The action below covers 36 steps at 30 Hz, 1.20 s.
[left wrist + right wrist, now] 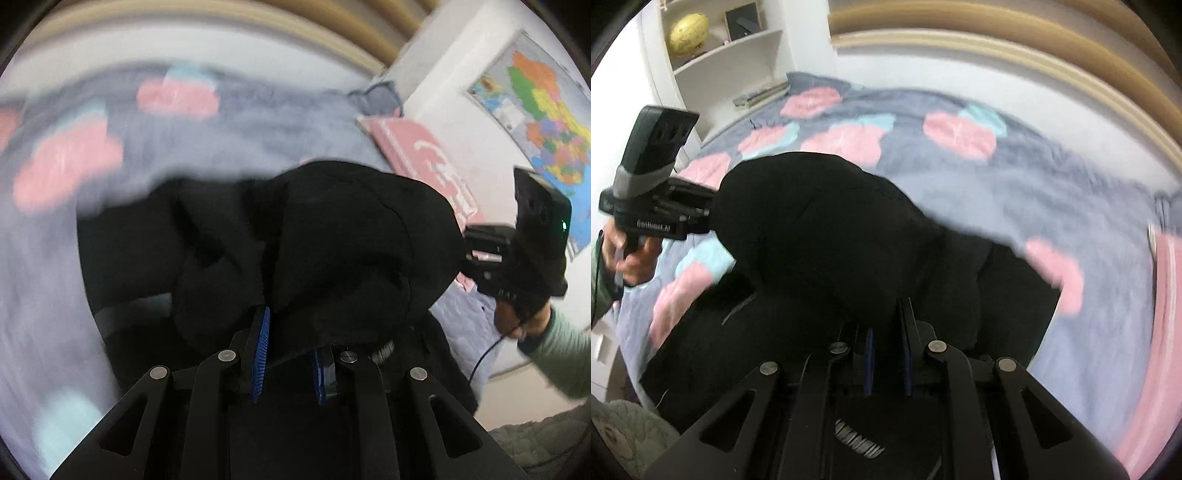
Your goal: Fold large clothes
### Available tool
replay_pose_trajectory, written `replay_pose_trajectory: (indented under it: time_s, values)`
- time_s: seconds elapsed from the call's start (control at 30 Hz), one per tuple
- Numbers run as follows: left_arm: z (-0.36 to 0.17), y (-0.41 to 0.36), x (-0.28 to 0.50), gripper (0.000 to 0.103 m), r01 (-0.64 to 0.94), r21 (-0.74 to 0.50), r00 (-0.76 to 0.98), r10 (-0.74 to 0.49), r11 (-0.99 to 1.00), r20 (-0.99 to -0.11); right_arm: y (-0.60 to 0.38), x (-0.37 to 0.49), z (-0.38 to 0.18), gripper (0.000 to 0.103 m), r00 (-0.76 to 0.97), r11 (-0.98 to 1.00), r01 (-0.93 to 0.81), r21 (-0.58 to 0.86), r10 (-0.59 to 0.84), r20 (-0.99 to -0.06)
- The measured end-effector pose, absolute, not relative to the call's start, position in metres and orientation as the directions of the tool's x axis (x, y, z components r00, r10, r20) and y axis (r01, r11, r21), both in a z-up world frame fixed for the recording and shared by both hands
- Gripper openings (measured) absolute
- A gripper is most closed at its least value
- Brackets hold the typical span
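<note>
Black garment [332,240], large, lifted off the bed between both grippers; lower part trails on the bedspread [1052,192]. Held at two points so a fold can be carried over, by my reading.

Left gripper [290,354]: blue ribbed pads close together with black cloth bunched between them, clamped on the garment. Cloth drapes forward over the fingertips in a rounded hump.

Right gripper [886,354]: pads nearly together, cloth pinched in the narrow gap, likewise clamped on the garment. Its body also shows at the garment's far edge in the left view.

Fabric: matte, soft, thick-looking, falls in heavy rounded folds; a seam line curves across the hump. A metal zipper [858,443] shows low in the right view, so likely a jacket.

Bedspread: grey-blue, quilted, pink and pale-blue round patches. Pink pillow [424,158] near the wall. Background motion-blurred.
</note>
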<state>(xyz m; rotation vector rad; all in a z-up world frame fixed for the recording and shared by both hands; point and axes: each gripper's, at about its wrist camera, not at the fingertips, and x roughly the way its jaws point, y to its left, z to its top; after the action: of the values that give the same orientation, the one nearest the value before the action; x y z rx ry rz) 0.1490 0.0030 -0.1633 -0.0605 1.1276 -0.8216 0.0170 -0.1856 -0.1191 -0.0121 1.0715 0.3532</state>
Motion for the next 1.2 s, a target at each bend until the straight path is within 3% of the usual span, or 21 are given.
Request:
replay_pose_trajectory:
  time_s: [0.2, 0.33, 0.5, 0.57, 0.63, 0.77, 0.87, 0.97, 1.07, 1.2]
  values:
    - [-0.233, 0.015, 0.123, 0.021, 0.393, -0.471, 0.126, -0.554, 0.790, -0.823, -0.196, 0.000, -0.191, 0.016, 0.291, 0.961, -0.097, 0.258, 0.275, -0.916]
    - [-0.216, 0.036, 0.117, 0.021, 0.380, -0.505, 0.128, -0.585, 0.775, -0.801, -0.222, 0.001, -0.194, 0.016, 0.264, 0.951, 0.006, 0.310, 0.298, -0.918]
    - [-0.166, 0.059, 0.118, 0.024, 0.418, -0.442, 0.163, -0.544, 0.794, -0.823, -0.252, 0.003, -0.140, 0.049, 0.360, 0.935, 0.042, 0.352, 0.314, -0.879]
    - [-0.139, 0.059, 0.122, 0.038, 0.438, -0.414, 0.225, -0.543, 0.798, -0.809, -0.252, 0.016, -0.117, 0.050, 0.405, 0.933, 0.032, 0.358, 0.316, -0.858]
    - [-0.110, 0.053, 0.139, 0.059, 0.458, -0.433, 0.292, -0.591, 0.777, -0.752, -0.241, 0.038, -0.093, 0.050, 0.442, 0.928, 0.008, 0.372, 0.331, -0.834]
    - [-0.089, 0.021, 0.182, 0.059, 0.446, -0.527, 0.314, -0.678, 0.723, -0.664, -0.202, 0.091, -0.070, 0.052, 0.473, 0.935, -0.045, 0.351, 0.329, -0.818]
    - [-0.114, -0.007, 0.209, 0.059, 0.422, -0.525, 0.267, -0.655, 0.739, -0.707, -0.167, 0.119, -0.092, 0.052, 0.424, 0.949, -0.047, 0.313, 0.303, -0.853]
    - [-0.179, -0.022, 0.222, 0.059, 0.366, -0.585, 0.095, -0.655, 0.724, -0.750, -0.149, 0.125, -0.150, 0.052, 0.295, 0.965, -0.038, 0.260, 0.259, -0.920]
    - [-0.239, -0.027, 0.207, 0.056, 0.317, -0.552, 0.017, -0.586, 0.772, -0.810, -0.145, 0.109, -0.218, 0.051, 0.154, 0.973, -0.015, 0.231, 0.230, -0.961]
    - [-0.273, -0.023, 0.197, 0.056, 0.271, -0.567, 0.026, -0.594, 0.778, -0.804, -0.146, 0.087, -0.252, 0.050, 0.207, 0.966, 0.014, 0.260, 0.251, -0.945]
